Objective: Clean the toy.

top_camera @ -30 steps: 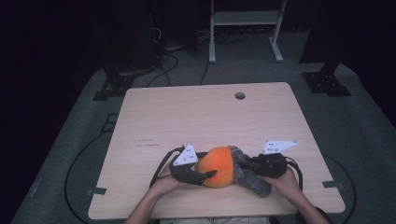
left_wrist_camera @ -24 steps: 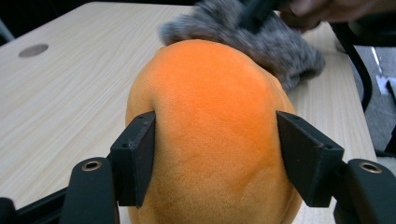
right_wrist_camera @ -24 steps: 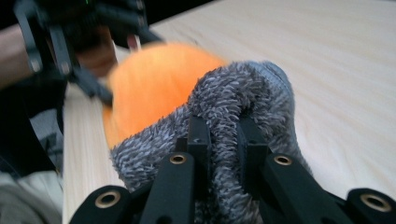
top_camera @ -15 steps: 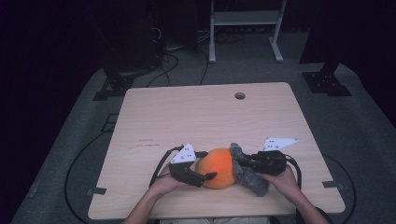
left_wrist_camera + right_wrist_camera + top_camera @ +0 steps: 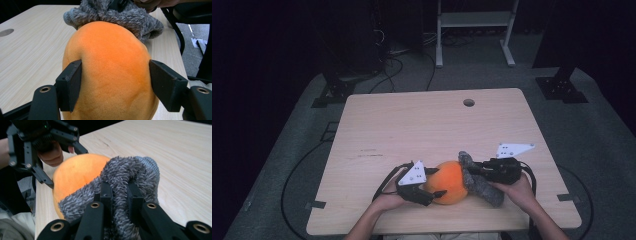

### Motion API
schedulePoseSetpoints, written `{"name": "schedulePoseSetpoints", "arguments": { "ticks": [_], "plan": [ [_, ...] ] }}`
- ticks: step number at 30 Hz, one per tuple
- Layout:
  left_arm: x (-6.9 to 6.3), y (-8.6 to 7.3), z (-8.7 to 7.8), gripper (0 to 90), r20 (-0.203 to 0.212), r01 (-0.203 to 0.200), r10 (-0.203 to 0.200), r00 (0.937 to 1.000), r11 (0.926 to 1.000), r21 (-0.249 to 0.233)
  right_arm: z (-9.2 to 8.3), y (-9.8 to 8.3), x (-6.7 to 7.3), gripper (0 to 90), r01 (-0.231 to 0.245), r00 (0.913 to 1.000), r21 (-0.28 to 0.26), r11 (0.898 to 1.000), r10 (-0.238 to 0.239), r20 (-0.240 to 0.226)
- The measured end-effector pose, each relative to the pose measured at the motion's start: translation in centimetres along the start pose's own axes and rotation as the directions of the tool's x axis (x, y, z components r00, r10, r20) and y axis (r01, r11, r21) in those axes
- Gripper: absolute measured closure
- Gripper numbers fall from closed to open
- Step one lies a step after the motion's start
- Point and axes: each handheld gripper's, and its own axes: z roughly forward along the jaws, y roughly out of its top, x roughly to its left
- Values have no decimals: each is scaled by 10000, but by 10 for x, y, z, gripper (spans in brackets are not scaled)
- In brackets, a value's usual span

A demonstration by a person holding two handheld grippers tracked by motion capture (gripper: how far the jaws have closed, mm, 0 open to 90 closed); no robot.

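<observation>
the plush ball (image 5: 449, 181) sits on the table (image 5: 422, 125) near the front edge, about mid-width. sock (image 5: 479, 180) lies right against its right side, partly draped over it. left gripper (image 5: 435, 189) straddles the ball from the left, right gripper (image 5: 473, 172) is clamped on the sock from the right. hole (image 5: 469, 102) is way back, toward the far edge.

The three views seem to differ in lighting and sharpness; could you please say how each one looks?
High view: the table is evenly lit, the room behind nearly black, the picture soft. Left gripper view: the orange plush is bright and sharp enough to show its nap, without glare. Right gripper view: the grey fuzzy sock is crisp, while the left tool behind is dark and slightly blurred.
</observation>
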Motion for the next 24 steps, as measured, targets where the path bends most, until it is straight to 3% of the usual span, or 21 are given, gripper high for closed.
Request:
{"name": "schedulePoseSetpoints", "arguments": {
  "ticks": [3,7,10,15,18,21,24],
  "plan": [
    [6,-1,0,217,-227,734,-735,9970,9973,-66,4,-6,-4,781,-253,9997,29,9997,253,-31],
    [4,0,1,232,-318,494,-495,9983,9988,-27,2,-20,-9,782,-665,9978,332,9972,663,75],
    [3,0,2,236,-275,411,-412,9988,9991,-60,-5,-24,-7,781,-654,9978,477,9967,647,159],
    [-1,3,5,252,-230,119,-120,9997,9999,-39,-12,-3,12,782,20,9998,-331,9994,-26,-203],
    [-2,4,4,251,-142,95,-96,9999,9999,-60,-2,6,20,782,516,9983,-82,9986,-518,-256],
    [6,2,-1,195,-77,735,-737,9972,9970,-232,6,0,20,782,545,9983,69,9985,-544,-210],
    [14,0,-1,89,-285,1551,-1551,9875,9879,-33,4,-5,19,782,476,9987,-37,9989,-476,-175]
  ]
}}
